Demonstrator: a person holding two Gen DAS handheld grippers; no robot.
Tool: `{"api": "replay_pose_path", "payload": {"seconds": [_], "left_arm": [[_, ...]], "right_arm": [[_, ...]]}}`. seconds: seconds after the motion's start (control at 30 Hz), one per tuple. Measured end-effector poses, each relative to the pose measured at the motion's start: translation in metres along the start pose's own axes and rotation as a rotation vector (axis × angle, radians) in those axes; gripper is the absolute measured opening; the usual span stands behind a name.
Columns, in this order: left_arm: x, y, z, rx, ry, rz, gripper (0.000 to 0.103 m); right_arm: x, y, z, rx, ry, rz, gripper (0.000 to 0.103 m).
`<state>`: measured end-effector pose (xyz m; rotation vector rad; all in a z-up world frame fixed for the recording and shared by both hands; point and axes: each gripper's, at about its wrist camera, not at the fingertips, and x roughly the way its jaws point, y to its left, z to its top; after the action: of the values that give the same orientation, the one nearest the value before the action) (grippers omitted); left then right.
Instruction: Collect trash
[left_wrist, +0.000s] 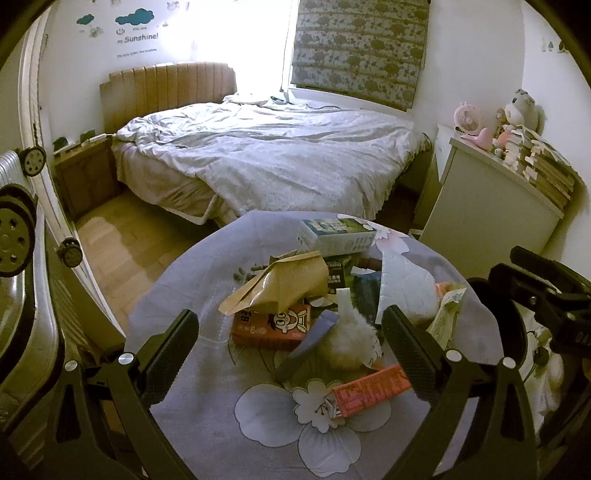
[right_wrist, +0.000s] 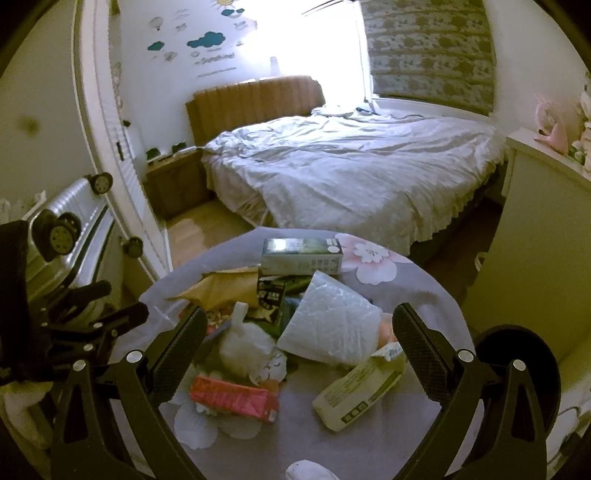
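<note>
A pile of trash lies on a round table with a grey flowered cloth (left_wrist: 207, 413). It holds a crumpled brown paper bag (left_wrist: 284, 284), an orange carton (left_wrist: 269, 326), a pink box (left_wrist: 369, 391), a white fluffy wad (left_wrist: 347, 339), a white plastic bag (right_wrist: 332, 325), a cream carton (right_wrist: 354, 391) and a green-white box (right_wrist: 301, 256). My left gripper (left_wrist: 291, 354) is open above the pile, holding nothing. My right gripper (right_wrist: 299, 350) is open above the pile, holding nothing. The pink box (right_wrist: 232, 398) lies by the right gripper's left finger.
A bed (left_wrist: 266, 155) stands beyond the table. A white dresser (left_wrist: 491, 206) with books and toys is at the right. A silver suitcase (right_wrist: 70, 229) is at the left by a white door frame. A dark bin (right_wrist: 517, 365) sits at the table's right.
</note>
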<state>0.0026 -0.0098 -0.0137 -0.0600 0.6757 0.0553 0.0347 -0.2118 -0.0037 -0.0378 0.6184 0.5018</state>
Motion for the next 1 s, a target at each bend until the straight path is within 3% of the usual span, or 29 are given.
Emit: {"api": "replay_pose_path", "payload": {"seconds": [0.13, 0.23, 0.43, 0.6, 0.73, 0.87, 1.0], "left_arm": [[0.008, 0.005, -0.002, -0.007, 0.074, -0.011, 0.098], [0.014, 0.009, 0.000, 0.039, 0.142, 0.032, 0.098], [0.025, 0.021, 0.000, 0.028, 0.166, -0.036, 0.098], [0.043, 0.045, 0.001, 0.049, 0.137, -0.114, 0.098], [0.069, 0.065, 0.007, 0.075, 0.159, -0.189, 0.098], [0.096, 0.073, 0.014, 0.131, 0.170, -0.245, 0.098], [0.123, 0.067, 0.015, 0.217, 0.212, -0.308, 0.098]], "right_arm": [[0.004, 0.002, 0.002, -0.045, 0.010, 0.003, 0.099], [0.009, 0.004, 0.006, -0.090, 0.020, 0.006, 0.099], [0.041, 0.008, 0.019, -0.222, 0.128, 0.016, 0.099], [0.071, 0.002, 0.047, -0.369, 0.156, 0.054, 0.099], [0.116, 0.003, 0.075, -0.520, 0.212, 0.164, 0.096], [0.168, 0.009, 0.085, -0.680, 0.287, 0.235, 0.080], [0.224, 0.010, 0.089, -0.793, 0.405, 0.289, 0.078]]}}
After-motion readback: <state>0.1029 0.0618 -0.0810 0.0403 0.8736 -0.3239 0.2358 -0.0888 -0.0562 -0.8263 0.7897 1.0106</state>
